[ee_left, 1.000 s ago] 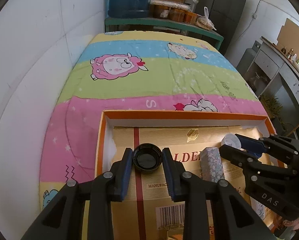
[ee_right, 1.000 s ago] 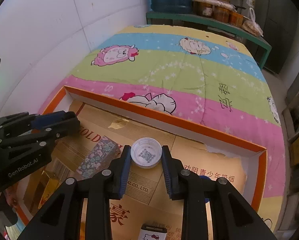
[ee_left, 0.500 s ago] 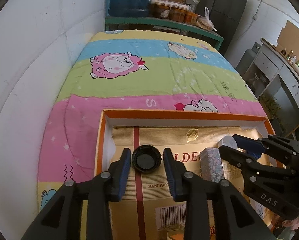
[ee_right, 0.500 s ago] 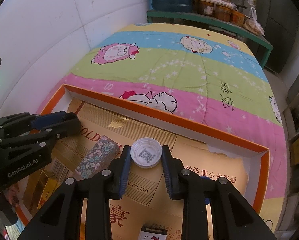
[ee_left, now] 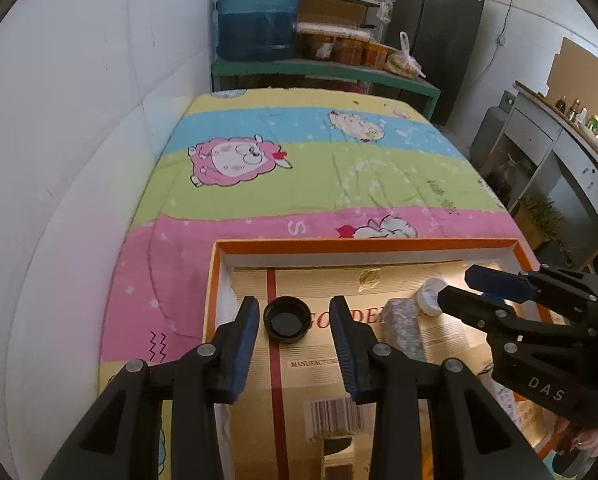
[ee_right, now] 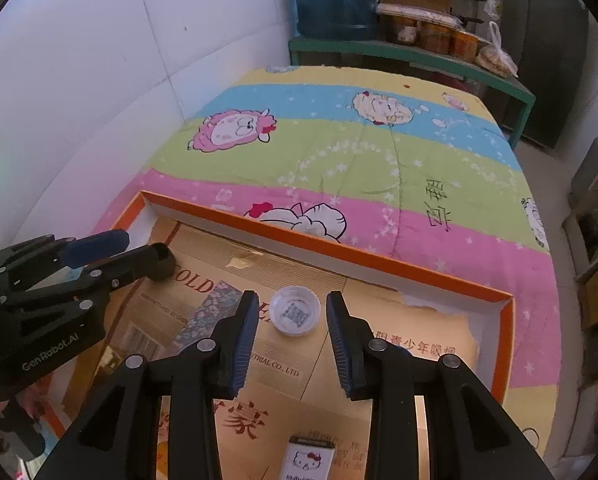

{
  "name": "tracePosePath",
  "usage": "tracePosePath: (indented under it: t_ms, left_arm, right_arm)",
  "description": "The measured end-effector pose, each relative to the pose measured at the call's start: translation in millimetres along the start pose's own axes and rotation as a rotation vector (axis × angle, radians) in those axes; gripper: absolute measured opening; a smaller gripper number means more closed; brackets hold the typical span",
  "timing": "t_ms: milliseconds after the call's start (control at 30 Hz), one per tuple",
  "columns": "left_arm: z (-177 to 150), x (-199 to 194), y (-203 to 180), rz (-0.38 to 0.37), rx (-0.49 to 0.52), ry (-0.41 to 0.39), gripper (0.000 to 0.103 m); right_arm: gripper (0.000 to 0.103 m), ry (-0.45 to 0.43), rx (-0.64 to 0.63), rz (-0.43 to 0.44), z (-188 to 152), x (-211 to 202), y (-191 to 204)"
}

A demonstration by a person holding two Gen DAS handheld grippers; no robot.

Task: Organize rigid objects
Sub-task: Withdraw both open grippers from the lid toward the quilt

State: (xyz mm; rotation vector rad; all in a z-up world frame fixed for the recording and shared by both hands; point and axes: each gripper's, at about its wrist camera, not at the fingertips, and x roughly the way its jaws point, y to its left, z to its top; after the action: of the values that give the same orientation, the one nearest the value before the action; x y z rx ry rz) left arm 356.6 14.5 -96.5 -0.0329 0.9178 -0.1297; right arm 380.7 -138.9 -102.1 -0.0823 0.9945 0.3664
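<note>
A black bottle cap [ee_left: 287,319] lies open side up on the cardboard inside the orange-rimmed tray [ee_left: 363,244]. My left gripper [ee_left: 294,305] straddles it, open, with a gap on each side of the cap. A white cap [ee_right: 295,314] with a printed code lies on the cardboard between the pads of my right gripper [ee_right: 293,296], which is open and not pressing on it. In the left wrist view the right gripper [ee_left: 455,285] shows at the right beside the white cap [ee_left: 429,300]. The left gripper [ee_right: 145,248] shows at the left of the right wrist view.
A floral-patterned box [ee_left: 403,328] lies between the two caps. A small cartoon-cat box [ee_right: 311,458] sits near the tray's front. The tray rests on a striped cartoon quilt [ee_left: 319,168] beside a white wall [ee_left: 79,140]. A shelf holding a blue water jug [ee_left: 257,12] stands beyond.
Both grippers' jaws have spread and let go of their caps, which now lie on the cardboard. The left gripper has drawn back and up slightly.
</note>
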Motion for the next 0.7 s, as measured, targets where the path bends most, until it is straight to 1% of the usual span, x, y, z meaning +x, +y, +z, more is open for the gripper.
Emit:
tracePosePath:
  t_ms: [400, 700]
  left_arm:
    - [0, -43, -12, -0.013, 0.011, -0.057, 0.036]
    - [-7, -69, -17, -0.011, 0.010, -0.080, 0.036]
  right_arm:
    - [0.036, -0.050, 0.001, -0.002, -4, -46, 11]
    - [0.036, -0.064, 0.008, -0.007, -15, -73, 17]
